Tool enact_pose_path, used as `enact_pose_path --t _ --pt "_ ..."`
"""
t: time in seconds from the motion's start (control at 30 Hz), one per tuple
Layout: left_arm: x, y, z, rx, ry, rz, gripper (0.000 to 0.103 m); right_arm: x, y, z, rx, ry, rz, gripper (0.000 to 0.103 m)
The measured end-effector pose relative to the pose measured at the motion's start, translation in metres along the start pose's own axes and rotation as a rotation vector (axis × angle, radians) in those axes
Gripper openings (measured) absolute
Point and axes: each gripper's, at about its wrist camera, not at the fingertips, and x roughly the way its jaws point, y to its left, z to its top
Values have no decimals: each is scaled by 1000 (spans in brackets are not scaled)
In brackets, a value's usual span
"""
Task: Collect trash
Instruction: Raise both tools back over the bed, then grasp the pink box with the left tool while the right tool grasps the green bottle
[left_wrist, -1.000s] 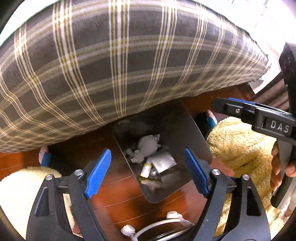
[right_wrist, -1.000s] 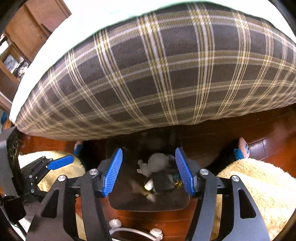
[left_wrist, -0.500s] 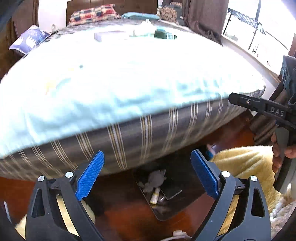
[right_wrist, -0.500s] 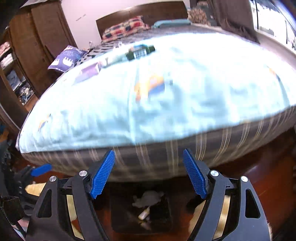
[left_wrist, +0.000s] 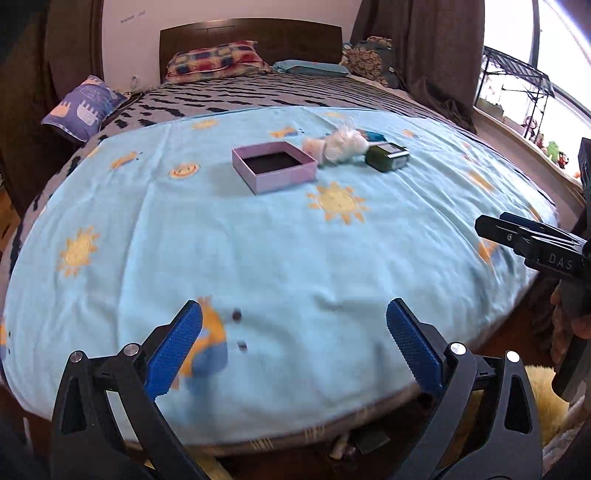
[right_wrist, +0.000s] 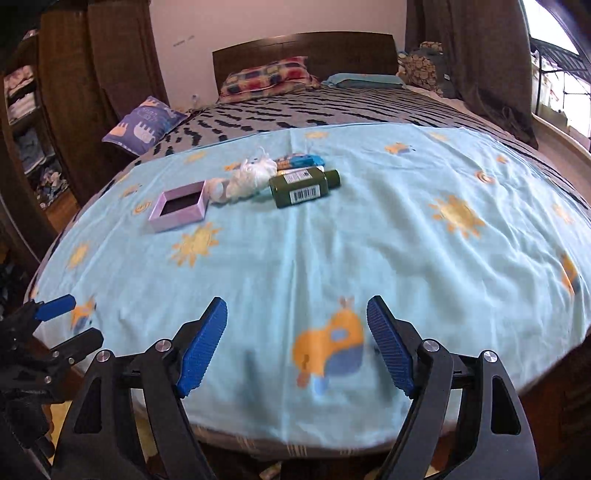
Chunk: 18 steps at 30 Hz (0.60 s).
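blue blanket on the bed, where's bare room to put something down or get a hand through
Free: the blue blanket from the near edge up to the trash row, and its right half. Crowded: the far-left strip, where the lilac box, white wad and green bottle lie nearly touching.

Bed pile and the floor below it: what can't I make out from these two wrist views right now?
- Blue wrapper: mostly behind the white wad in both views; print too small to read.
- Green bottle: label too small in the right view; turned away in the left.
- Trash under the bed edge: cut off by the blanket and the bottom edge, left view.
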Motion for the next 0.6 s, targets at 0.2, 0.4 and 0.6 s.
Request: enact_pose_path --t 0.2,0.4,0.6 --pt "34 7 29 -6 11 51 95 36 4 34 -13 17 -10 79" --pt "68 6 53 -24 32 72 95 72 2 57 -12 55 -18 79" --pt "97 5 72 -43 57 80 95 105 -2 68 8 101 -17 79"
